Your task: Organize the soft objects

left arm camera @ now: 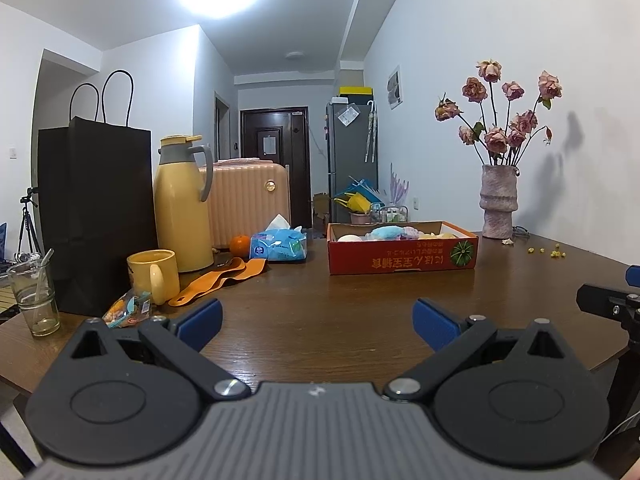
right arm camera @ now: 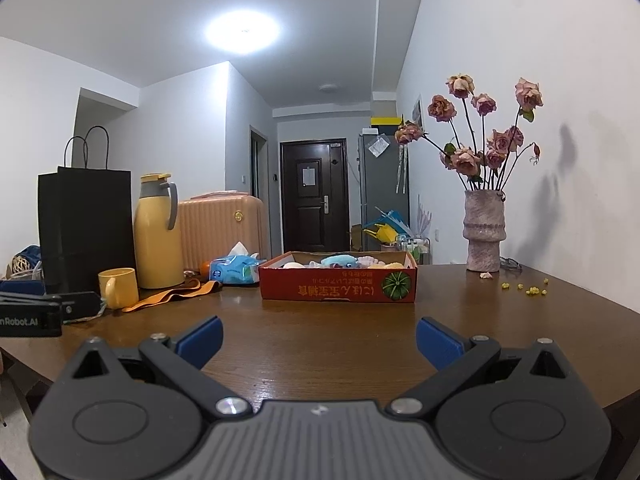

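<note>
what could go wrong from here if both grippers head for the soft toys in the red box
1. The red cardboard box is shallow and looks light; fingers catching its rim may slide or tip it instead of lifting a toy.
2. The soft toys lie packed together, so one grasp might drag out a neighbour.
3. The left gripper and right gripper are both open and side by side; converging on one box, they may collide.

A home: suitcase (right arm camera: 222,232), fridge (left arm camera: 352,152), vase of roses (right arm camera: 484,236).
</note>
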`<state>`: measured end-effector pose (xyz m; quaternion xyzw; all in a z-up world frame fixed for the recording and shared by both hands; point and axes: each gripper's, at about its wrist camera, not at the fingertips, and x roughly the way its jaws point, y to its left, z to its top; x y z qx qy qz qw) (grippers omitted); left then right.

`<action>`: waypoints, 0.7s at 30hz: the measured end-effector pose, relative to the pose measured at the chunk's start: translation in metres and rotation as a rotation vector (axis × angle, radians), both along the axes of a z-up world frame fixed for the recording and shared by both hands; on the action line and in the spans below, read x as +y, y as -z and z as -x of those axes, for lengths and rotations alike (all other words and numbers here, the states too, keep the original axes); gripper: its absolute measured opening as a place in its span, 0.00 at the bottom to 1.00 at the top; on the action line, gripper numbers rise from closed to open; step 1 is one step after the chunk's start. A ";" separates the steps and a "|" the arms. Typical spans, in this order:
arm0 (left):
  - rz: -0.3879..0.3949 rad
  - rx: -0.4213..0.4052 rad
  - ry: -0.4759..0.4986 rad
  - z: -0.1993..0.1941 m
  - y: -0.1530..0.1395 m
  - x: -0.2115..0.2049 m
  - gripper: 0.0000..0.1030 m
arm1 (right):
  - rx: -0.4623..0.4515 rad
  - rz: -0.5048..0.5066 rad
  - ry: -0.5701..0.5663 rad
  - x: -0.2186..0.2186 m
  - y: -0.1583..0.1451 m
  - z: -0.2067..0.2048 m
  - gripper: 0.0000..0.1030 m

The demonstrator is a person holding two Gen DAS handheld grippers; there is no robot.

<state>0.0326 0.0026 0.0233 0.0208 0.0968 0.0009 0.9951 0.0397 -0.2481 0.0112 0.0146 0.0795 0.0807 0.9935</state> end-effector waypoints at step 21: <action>-0.001 -0.001 0.007 -0.001 -0.001 0.002 1.00 | 0.005 -0.008 0.002 -0.001 0.000 -0.001 1.00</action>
